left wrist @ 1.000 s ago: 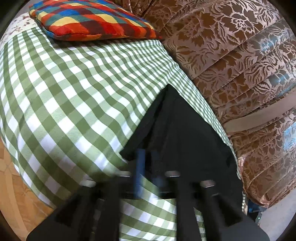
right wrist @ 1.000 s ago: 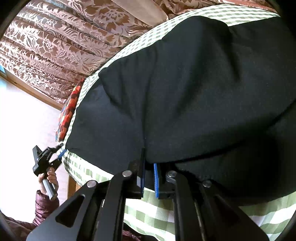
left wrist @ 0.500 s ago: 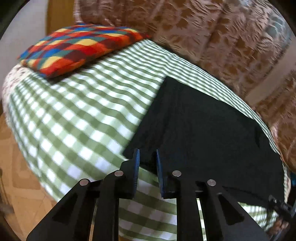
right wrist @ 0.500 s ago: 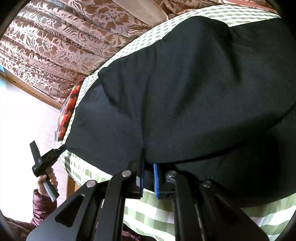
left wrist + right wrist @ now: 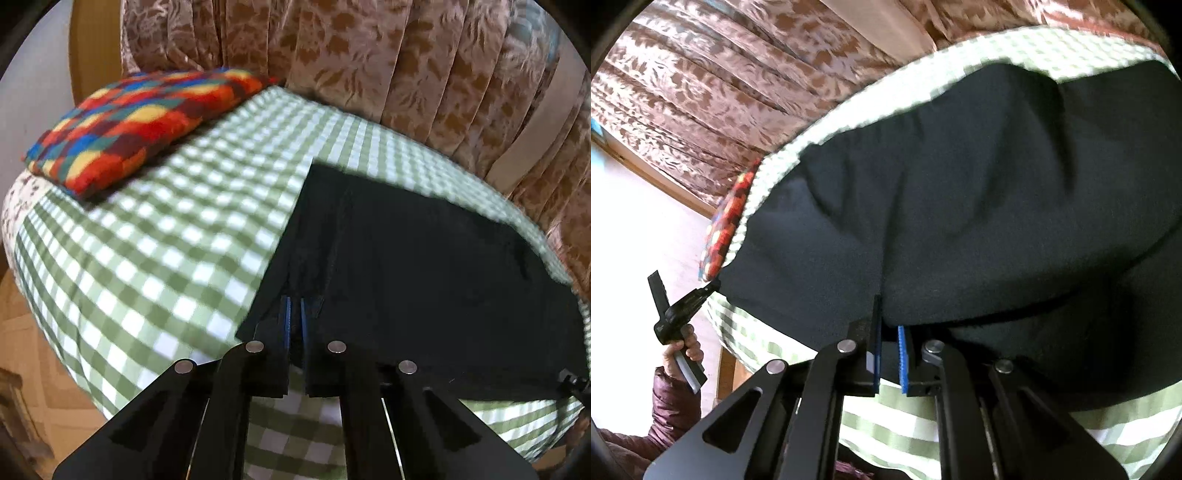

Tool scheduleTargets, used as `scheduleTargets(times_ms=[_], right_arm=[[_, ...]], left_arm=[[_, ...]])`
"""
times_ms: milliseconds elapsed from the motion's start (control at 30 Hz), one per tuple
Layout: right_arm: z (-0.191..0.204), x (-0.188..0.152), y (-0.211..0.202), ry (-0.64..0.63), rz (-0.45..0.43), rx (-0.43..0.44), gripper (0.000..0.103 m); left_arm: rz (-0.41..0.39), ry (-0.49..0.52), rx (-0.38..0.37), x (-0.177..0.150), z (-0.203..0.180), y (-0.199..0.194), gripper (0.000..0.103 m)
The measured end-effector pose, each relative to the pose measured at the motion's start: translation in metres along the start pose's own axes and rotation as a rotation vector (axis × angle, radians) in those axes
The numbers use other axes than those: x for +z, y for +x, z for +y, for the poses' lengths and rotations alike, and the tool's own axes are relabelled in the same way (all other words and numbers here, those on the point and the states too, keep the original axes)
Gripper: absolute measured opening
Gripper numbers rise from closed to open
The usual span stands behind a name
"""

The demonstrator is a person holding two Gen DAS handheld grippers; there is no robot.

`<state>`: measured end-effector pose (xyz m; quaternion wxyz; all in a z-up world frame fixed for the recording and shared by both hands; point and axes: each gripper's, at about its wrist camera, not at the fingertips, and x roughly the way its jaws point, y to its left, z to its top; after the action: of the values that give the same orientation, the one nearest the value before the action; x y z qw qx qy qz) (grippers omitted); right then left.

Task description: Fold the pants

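Note:
Black pants (image 5: 413,266) lie folded flat on a green-and-white checked bedcover (image 5: 155,243). My left gripper (image 5: 294,317) is at the pants' near left corner, its blue-padded jaws closed to a narrow gap over the fabric edge. In the right wrist view the pants (image 5: 960,206) fill the frame. My right gripper (image 5: 889,325) is shut on the pants' near edge, a fold of cloth pinched between the blue pads. The left gripper (image 5: 714,286) shows there too, held in a hand at the pants' far corner.
A bright multicoloured cushion (image 5: 129,125) lies at the head of the bed. Brown floral curtains (image 5: 388,62) hang behind the bed. Wooden floor (image 5: 33,354) shows past the bed's left edge.
My left gripper has moved right along the bed edge onto the pants' corner and its jaws have narrowed over the cloth. The right gripper holds its place on the pants' edge.

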<state>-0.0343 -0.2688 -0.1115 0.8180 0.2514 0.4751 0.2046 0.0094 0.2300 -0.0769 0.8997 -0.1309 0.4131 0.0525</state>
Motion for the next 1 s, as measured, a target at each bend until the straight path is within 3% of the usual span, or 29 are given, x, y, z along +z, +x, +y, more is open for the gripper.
scheduleTargets(times_ms=[100,200,333,500,567,667,733,833,900,1000], right_arm=[[0.013,0.002,-0.020,-0.042,-0.035,0.027,0.006],[0.013,-0.004,-0.021,-0.063,-0.019,0.018,0.006],[0.002,-0.015,0.005,-0.038,0.052,-0.034,0.006],[0.002,-0.015,0.006,-0.063,0.061,-0.036,0.006],[0.004,-0.016,0.012,-0.086,0.079,-0.057,0.006],[-0.006,-0.015,0.012,-0.062,0.087,-0.015,0.008],[-0.014,-0.011,0.001,-0.038,0.084,0.024,0.037],[-0.033,-0.002,-0.034,-0.014,0.002,-0.002,0.040],[-0.061,0.009,-0.065,0.073,-0.086,-0.046,0.043],[-0.117,0.027,-0.109,0.249,-0.237,-0.168,0.044]], left_arm=[[-0.055,-0.032,-0.067,0.018,0.006,-0.022,0.003],[-0.072,-0.016,-0.082,0.023,0.008,-0.032,0.003],[-0.008,-0.017,-0.047,0.010,0.014,-0.013,0.003],[0.052,-0.045,-0.043,-0.007,0.028,0.002,0.003],[0.063,-0.013,-0.019,-0.010,0.025,0.007,0.003],[0.070,0.000,0.004,-0.013,0.021,0.012,0.003],[0.075,0.006,0.029,-0.012,0.019,0.012,0.010],[0.041,0.007,0.080,-0.007,0.015,0.000,0.027],[-0.010,0.003,0.096,-0.003,0.012,-0.014,0.029],[-0.066,0.019,0.005,0.003,-0.006,-0.030,0.029]])
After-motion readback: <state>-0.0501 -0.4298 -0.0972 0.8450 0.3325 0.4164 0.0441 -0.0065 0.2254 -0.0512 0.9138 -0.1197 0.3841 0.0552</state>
